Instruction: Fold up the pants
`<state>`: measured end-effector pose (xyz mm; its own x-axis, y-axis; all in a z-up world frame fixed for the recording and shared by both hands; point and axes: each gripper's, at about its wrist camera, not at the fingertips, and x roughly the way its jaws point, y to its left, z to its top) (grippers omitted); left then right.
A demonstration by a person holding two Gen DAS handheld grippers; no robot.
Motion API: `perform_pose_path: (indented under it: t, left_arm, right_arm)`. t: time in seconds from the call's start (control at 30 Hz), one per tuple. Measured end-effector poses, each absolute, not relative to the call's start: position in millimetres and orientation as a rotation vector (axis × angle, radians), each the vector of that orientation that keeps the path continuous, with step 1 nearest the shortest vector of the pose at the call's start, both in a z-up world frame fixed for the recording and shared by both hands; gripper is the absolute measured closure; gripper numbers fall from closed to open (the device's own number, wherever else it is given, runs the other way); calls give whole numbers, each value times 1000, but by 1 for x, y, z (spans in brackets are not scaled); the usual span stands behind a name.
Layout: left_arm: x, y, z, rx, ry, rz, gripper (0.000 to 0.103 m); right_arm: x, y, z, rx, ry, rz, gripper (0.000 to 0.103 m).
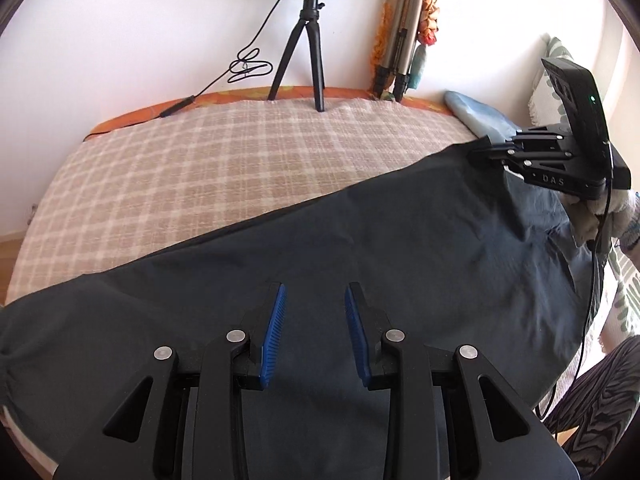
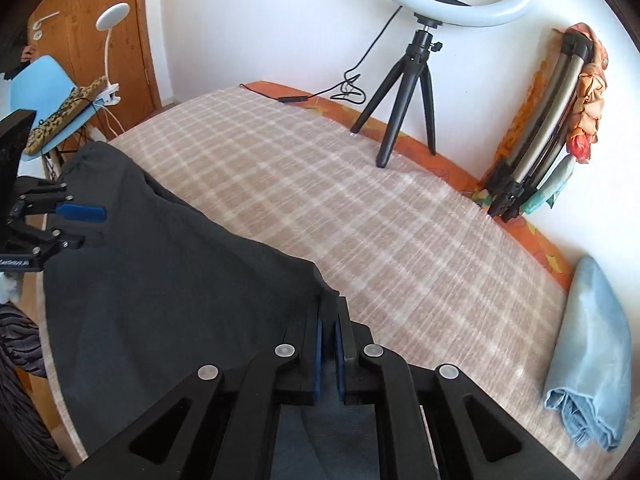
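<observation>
Dark pants (image 1: 360,240) lie spread across the near side of a checked bed cover (image 1: 200,168). In the left wrist view my left gripper (image 1: 316,286) hovers over the middle of the pants. Its blue pads (image 1: 276,332) stand apart, both ribbed faces bare, with cloth only beneath them. The right wrist view shows that left gripper (image 2: 94,228) at the left end of the pants (image 2: 180,280). My right gripper (image 2: 331,304) is shut on the far right corner of the pants, dark cloth pinched between its pads. The left wrist view has this right gripper (image 1: 478,150) at the far right, in a gloved hand.
A ring light on a black tripod (image 1: 304,52) stands at the bed's far edge, its cable trailing left. A folded tripod (image 1: 400,52) leans on the wall. A folded light-blue garment (image 2: 592,352) lies at the right. A blue chair (image 2: 48,100) and a wooden door stand to the left.
</observation>
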<state>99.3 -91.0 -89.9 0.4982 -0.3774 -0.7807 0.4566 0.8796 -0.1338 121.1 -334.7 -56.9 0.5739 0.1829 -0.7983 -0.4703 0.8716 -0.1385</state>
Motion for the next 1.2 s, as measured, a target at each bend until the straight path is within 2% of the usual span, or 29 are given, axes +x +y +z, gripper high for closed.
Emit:
perform_pose_path:
  t: [0.3, 0.37, 0.4, 0.43, 0.5, 0.6, 0.7, 1.03, 1.1, 1.2]
  left_arm:
    - [105, -85, -117, 114, 1000, -472, 74]
    - [106, -78, -115, 108, 991, -457, 74]
    - [106, -72, -114, 103, 985, -447, 74]
    - [106, -66, -112, 96, 979, -434, 74]
    - [106, -52, -109, 70, 970, -399, 74]
    - [108, -26, -103, 16, 959, -349, 73]
    - [105, 6, -97, -45, 938, -284, 64]
    - [92, 119, -87, -205, 921, -33, 64]
    - [91, 136, -91, -210, 936, 9, 60]
    - [89, 164, -101, -236, 963, 89, 59]
  right_arm:
    - [183, -334, -105, -403, 983, 307, 101]
    - [181, -335, -105, -398, 977, 290, 90]
    - [179, -335, -103, -395, 963, 278, 74]
    - [177, -336, -99, -389, 945, 262, 66]
    - [172, -338, -89, -354, 924, 249, 66]
    - [161, -338, -70, -301, 890, 231, 62]
    - [145, -332, -53, -274, 853, 237, 52]
    - [97, -304, -23, -218, 807, 302, 37]
    - [88, -299, -22, -206, 807, 300, 33]
    - [74, -297, -26, -158, 824, 301, 32]
